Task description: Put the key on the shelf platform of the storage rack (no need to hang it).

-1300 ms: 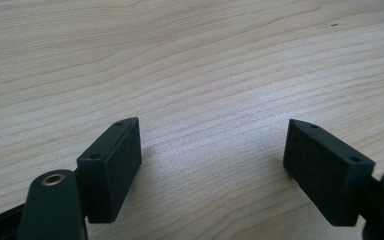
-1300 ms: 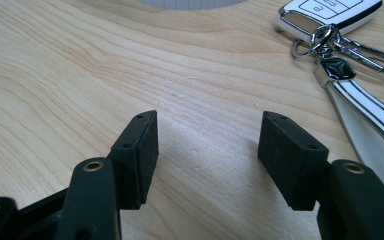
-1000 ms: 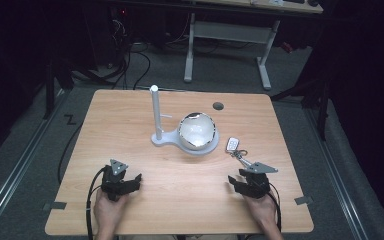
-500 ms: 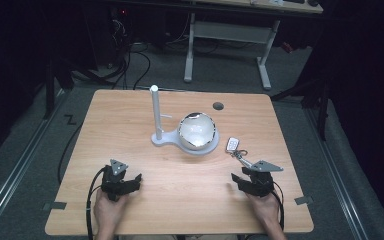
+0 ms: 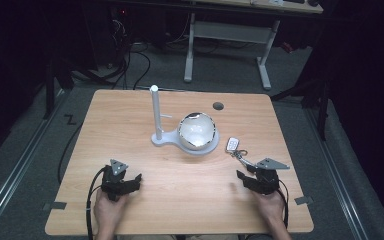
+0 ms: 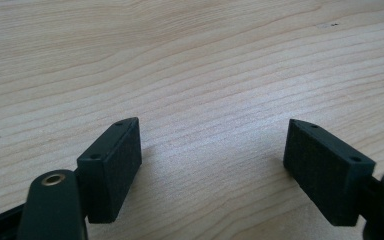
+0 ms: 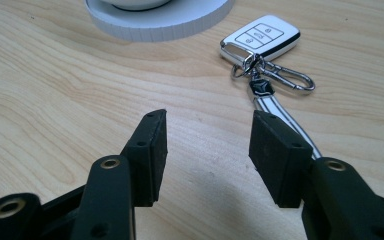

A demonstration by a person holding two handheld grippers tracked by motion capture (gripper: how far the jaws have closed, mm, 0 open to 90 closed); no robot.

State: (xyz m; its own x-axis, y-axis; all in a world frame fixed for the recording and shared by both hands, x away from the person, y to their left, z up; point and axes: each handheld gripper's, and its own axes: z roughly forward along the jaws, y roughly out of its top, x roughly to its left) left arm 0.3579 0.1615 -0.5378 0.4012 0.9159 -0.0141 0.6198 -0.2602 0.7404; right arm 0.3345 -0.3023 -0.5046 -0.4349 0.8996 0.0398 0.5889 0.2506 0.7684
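A white car key fob (image 5: 233,144) (image 7: 260,37) with a metal clip and a strap (image 7: 280,107) lies on the wooden table (image 5: 130,115), right of a white stand (image 5: 156,114) that carries a shiny round bowl (image 5: 197,131). My right gripper (image 5: 243,175) (image 7: 207,150) rests near the front right, just short of the strap's end. Its jaws have just been closing and still stand apart with nothing between them. My left gripper (image 5: 132,179) (image 6: 212,165) sits at the front left, open wide over bare wood.
A dark round cable hole (image 5: 218,106) lies near the table's far edge. A white desk frame (image 5: 230,35) and cables stand on the floor beyond. The stand's round base (image 7: 155,22) lies ahead of the right gripper.
The right gripper has shifted slightly and its jaws look a little narrower. The left gripper, key fob and stand are where they were.
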